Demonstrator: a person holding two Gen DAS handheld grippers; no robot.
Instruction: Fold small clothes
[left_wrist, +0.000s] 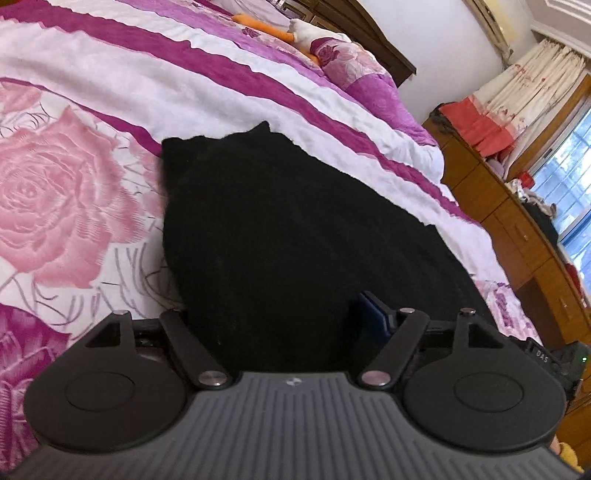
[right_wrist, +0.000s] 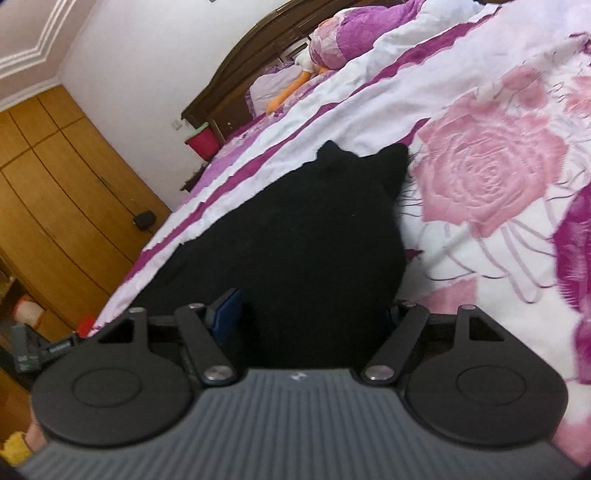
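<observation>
Black garment lies flat on the rose-print bedspread, near edge running under both grippers. Left gripper: jaws wide apart, cloth in the gap and ahead of them, nothing pinched so far as visible. Right gripper: jaws likewise wide, same black cloth between them, pads not seen pressing it.

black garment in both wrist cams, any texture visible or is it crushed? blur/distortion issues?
Left wrist view: black garment is crushed to a flat silhouette with no folds readable, window is bright, and room lines bow from fisheye. Right wrist view: garment is equally featureless, and the floral bedspread is soft and slightly blurred.
</observation>
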